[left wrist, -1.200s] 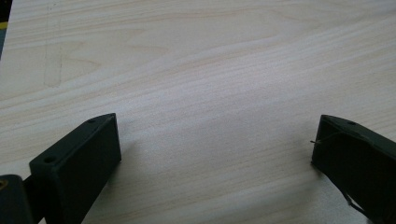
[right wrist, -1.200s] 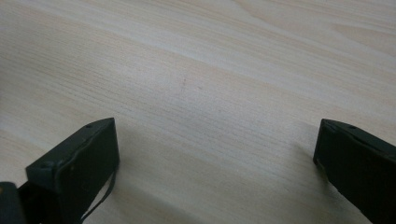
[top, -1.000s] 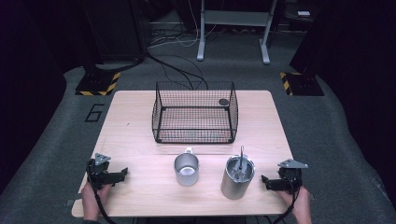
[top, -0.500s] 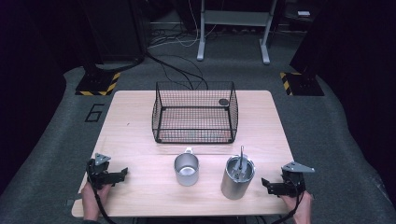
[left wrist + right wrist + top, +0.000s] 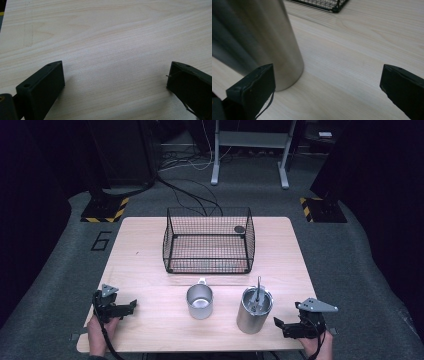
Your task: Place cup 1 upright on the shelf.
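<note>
Risk sits mostly with the tall steel canister (image 5: 254,311), which stands upright on the near right part of the table (image 5: 145,270) with a thin metal utensil (image 5: 258,290) sticking out of its top. The right gripper (image 5: 280,326) rests low just to the right of it, jaws spread wide and holding nothing; in the right gripper view the canister wall (image 5: 259,40) rises just beyond one jaw, not yet between the two. Judging from that offset, a straight push forward could strike the wall with that jaw and slide or tip the canister, since it is tall, smooth and carries loose contents. A grasp taken low on a polished round side could also slip, and any tilt would likely rattle or spill the utensil.

The left gripper (image 5: 131,306) lies near the left edge of the table, well apart from everything, its jaws likewise spread and empty, with bare wood between them in the left gripper view.

Counted: one canister, one utensil in it, one small steel mug (image 5: 200,301) left of the canister with its handle turned to the far side, one black wire basket (image 5: 208,241) at the far middle of the table, one small dark round thing (image 5: 239,228) by the basket's far right corner, and two grippers.
</note>
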The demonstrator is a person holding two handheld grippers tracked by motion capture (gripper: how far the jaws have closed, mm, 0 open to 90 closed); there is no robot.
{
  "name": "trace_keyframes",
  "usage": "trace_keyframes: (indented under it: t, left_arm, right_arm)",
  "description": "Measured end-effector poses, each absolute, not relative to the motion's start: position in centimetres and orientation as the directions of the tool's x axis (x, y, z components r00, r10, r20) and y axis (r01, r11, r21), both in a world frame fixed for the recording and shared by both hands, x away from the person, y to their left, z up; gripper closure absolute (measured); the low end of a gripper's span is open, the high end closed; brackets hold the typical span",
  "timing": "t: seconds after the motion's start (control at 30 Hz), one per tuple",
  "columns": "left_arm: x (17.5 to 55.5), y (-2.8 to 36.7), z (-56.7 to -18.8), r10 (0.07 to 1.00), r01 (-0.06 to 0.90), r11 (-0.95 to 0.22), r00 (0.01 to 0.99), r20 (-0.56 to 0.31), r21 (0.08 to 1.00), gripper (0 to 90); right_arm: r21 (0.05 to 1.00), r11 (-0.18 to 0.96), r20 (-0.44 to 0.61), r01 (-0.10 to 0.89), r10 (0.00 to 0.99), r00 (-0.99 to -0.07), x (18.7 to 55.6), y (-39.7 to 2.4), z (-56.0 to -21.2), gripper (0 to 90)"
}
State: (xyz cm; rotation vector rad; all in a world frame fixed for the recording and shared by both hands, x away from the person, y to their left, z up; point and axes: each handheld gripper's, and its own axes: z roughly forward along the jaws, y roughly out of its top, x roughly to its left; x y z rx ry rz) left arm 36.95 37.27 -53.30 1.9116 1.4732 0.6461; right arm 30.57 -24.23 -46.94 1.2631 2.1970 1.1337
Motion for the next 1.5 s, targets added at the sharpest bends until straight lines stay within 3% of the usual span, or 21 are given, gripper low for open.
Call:
trace_keyframes:
  t: [0.87,1.5]
  left_arm:
    - [36.9,37.3,-53.3,0.968,0.657,-0.173,0.252,0.002,0.734,1.2]
    - [36.9,37.3,-53.3,0.968,0.657,-0.173,0.253,0.002,0.733,1.2]
  right_arm:
    - [0.821,0.36,0.054,0.443,0.723,-0.688,29.9,-18.7,-43.5,0.0]
    - [0.852,0.319,0.057,0.416,0.732,-0.679,31.1,-16.1,-43.5,1.7]
